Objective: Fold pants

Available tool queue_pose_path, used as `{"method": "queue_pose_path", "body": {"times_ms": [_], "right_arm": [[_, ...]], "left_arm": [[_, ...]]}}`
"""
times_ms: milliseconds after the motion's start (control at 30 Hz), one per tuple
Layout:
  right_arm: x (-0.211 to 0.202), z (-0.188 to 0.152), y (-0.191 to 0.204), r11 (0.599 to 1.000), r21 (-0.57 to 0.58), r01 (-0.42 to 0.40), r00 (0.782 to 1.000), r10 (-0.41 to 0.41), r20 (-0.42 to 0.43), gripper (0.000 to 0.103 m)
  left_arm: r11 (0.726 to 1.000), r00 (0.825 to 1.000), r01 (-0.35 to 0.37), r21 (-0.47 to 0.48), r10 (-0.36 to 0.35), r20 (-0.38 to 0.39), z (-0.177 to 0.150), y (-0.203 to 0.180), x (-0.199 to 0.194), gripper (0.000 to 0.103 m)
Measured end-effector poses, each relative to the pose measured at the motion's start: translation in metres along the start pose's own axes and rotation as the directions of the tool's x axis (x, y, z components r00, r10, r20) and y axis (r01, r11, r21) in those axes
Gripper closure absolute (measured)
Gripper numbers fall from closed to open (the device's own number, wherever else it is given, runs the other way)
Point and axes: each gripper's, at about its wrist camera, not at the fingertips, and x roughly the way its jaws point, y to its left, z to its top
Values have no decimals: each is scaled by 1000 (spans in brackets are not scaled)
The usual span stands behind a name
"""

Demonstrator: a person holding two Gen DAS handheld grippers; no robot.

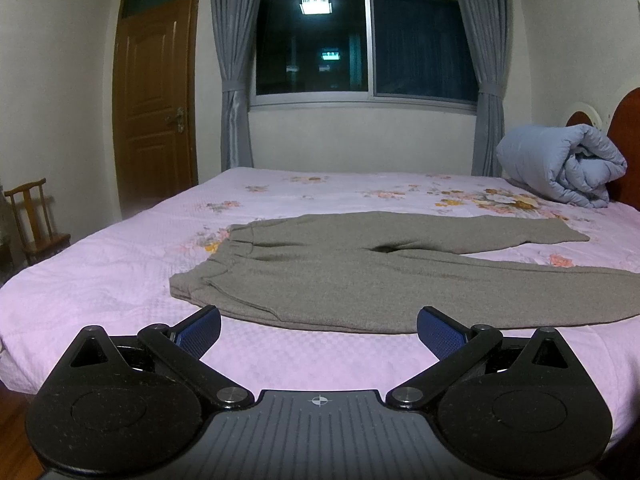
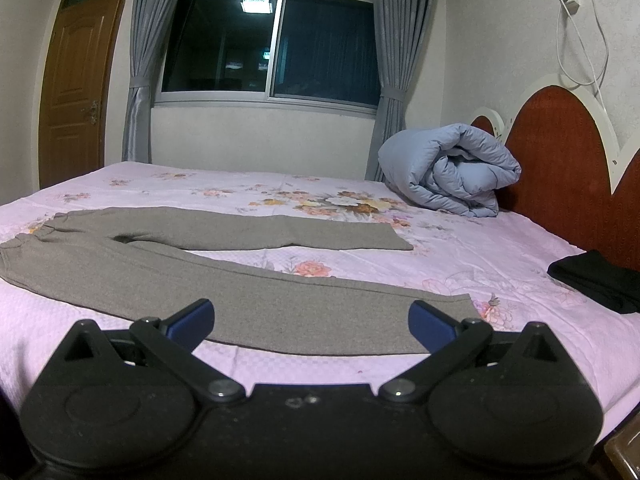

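The left gripper (image 1: 319,330) and right gripper (image 2: 311,323) hover at the bed's near edge, jaws spread wide and empty, likely readying a grasp. The grey pants (image 1: 360,272) lie flat on the pink bed (image 1: 100,292), legs splayed apart, unfolded. A rolled blue quilt (image 2: 448,172) sits clear by the headboard (image 2: 560,160).

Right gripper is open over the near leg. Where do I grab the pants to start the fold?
Take the near leg's cuff, coming in low from the bed's near edge. The pants lie flat, legs splayed apart, and that hem sits just ahead of the open right gripper, its corner free to pinch.
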Motion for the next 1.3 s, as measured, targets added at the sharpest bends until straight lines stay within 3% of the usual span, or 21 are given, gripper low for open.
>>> {"method": "queue_pose_path", "body": {"times_ms": [300, 500, 600, 667, 1067, 1300], "right_arm": [[0, -1, 0, 1000, 11, -3, 1000, 3, -3, 6], [7, 3, -10, 997, 55, -52, 996, 56, -70, 6], [11, 15, -10, 997, 48, -62, 997, 63, -35, 6], [23, 21, -8, 997, 46, -63, 998, 64, -29, 6], [85, 67, 1, 996, 32, -84, 996, 85, -30, 6], [132, 83, 22, 996, 17, -86, 995, 87, -50, 6]], "left_arm": [[1000, 999, -16, -23, 16, -30, 0, 3, 3, 0], [997, 995, 48, -54, -53, -80, 8, 13, 17, 0], [1000, 998, -20, -21, 19, -59, 20, 22, 32, 0], [998, 997, -52, -21, 51, -63, 31, 32, 46, 0], [998, 999, -29, 48, 31, -29, 103, 91, 142, 0], [998, 990, -54, 42, 59, -128, 126, 134, 241, 0]]}}
